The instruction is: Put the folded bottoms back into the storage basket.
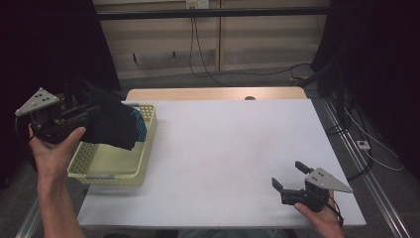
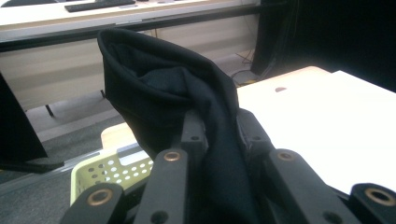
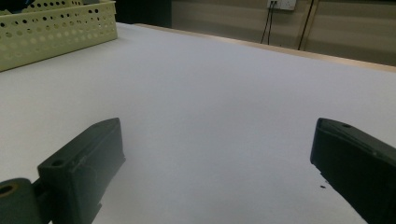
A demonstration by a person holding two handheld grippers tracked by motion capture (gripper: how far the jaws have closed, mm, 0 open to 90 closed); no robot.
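white table (image 1: 223, 148), dim cabled room

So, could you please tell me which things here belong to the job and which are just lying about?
In the job:
- black garment, held in the shut left claw
- yellow basket

Lying about:
- right claw, open, holding nothing
- cables on floor

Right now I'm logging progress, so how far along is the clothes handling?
Done: the left gripper has clamped a black garment and holds it lifted over the yellow basket. In hand: that garment, with another dark piece with blue stripes at the basket's far end. Left: the white table bears no garment, and the right gripper waits open near its front edge.
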